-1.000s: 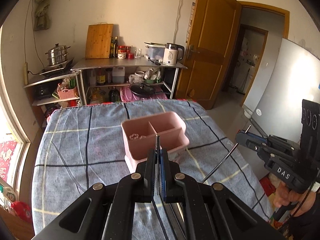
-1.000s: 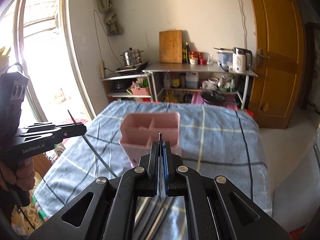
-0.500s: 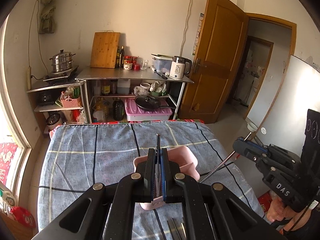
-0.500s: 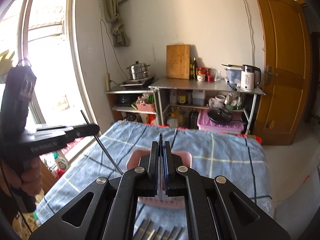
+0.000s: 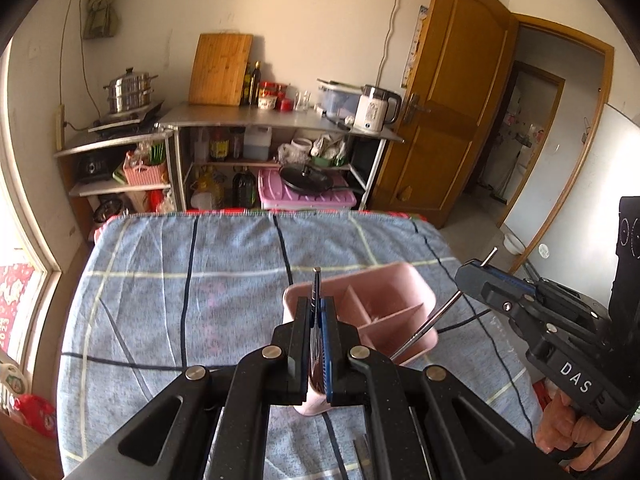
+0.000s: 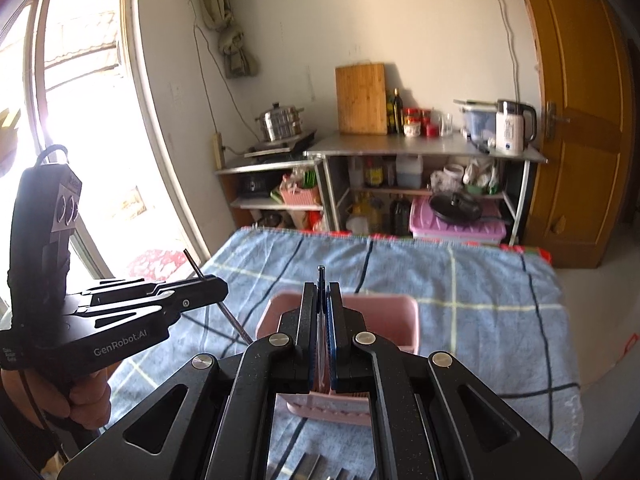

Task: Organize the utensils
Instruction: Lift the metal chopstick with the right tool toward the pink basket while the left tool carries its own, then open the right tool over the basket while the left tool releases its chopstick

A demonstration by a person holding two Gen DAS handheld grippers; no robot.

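Chopsticks of thin metal are pinched in my left gripper [image 5: 319, 312] and right gripper [image 6: 322, 300], one each, above the pink divided holder [image 5: 384, 312] near the table's [image 5: 160, 280] right edge. Only the left view shows its inner partitions.

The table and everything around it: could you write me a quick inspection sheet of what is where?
Surface: table under a blue checked cloth.
Job's things: pink divided caddy; more metal utensils lie at the near edge.
Clutter: nothing seen on the cloth.
Grippers: left gripper and right gripper each shut on a thin metal rod, the left's and the right's, near the caddy.
Cables: a wall cord.
Surroundings: kitchen shelf, wooden door, window.
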